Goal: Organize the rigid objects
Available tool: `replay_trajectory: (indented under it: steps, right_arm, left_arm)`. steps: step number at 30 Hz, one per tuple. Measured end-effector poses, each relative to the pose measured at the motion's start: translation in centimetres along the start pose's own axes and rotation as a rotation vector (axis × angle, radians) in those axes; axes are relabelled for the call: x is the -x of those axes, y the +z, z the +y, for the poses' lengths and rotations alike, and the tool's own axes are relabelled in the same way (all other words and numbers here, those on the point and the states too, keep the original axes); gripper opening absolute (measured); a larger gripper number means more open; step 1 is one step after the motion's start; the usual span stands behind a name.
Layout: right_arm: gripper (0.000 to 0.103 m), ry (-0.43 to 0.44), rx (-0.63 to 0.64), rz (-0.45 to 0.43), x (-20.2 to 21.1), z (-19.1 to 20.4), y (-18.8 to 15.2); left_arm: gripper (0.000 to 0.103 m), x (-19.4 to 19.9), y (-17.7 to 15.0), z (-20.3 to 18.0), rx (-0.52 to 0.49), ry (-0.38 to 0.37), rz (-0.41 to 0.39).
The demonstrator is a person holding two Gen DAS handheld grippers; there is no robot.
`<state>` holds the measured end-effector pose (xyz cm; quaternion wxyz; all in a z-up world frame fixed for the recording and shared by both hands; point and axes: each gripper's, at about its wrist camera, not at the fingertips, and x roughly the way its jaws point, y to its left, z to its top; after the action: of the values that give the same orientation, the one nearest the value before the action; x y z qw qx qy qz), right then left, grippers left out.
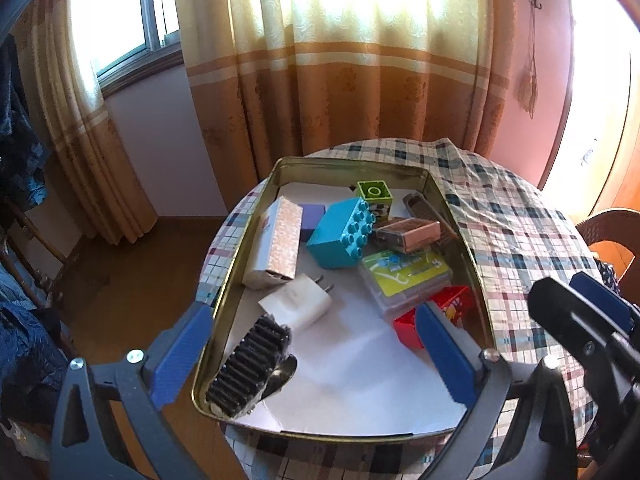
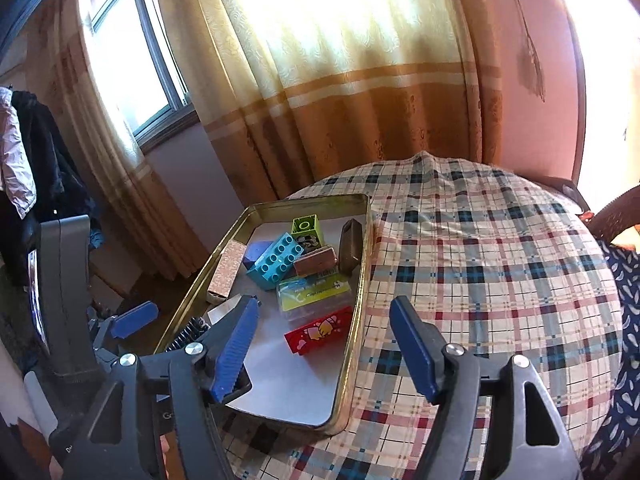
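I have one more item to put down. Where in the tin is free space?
Free: white liner of the gold metal tin between black comb and red brick. Crowded: far end around the turquoise studded brick.

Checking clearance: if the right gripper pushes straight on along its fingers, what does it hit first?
Probably the right-hand rim of the metal tray, with the red block just inside it. The right gripper is open and empty; depth is hard to judge in fisheye.

Daylight blows out through the curtain, edges curve hard from fisheye, right side glares white.
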<state>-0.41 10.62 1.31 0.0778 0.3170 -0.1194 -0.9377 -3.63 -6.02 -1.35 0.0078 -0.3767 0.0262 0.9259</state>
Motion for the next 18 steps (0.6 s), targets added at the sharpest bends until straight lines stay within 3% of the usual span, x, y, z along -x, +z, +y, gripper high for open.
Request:
replay_trajectory:
  steps: [9, 13, 18]
  right_arm:
    - [0.071, -0.018, 0.045, -0.046, 1.9, 0.7, -0.1]
    - [0.080, -0.033, 0.066, -0.077, 2.8, 0.9, -0.1]
    - [0.080, -0.032, 0.072, -0.090, 3.4, 1.1, 0.0]
  left_arm:
    - [0.103, 1.9, -0.4, 0.1, 0.008, 0.006, -0.059]
    - [0.103, 2.4, -0.6, 0.2, 0.004, 0.013, -0.081]
    - [0.103, 2.7, -0.8, 0.3, 0.010, 0.012, -0.082]
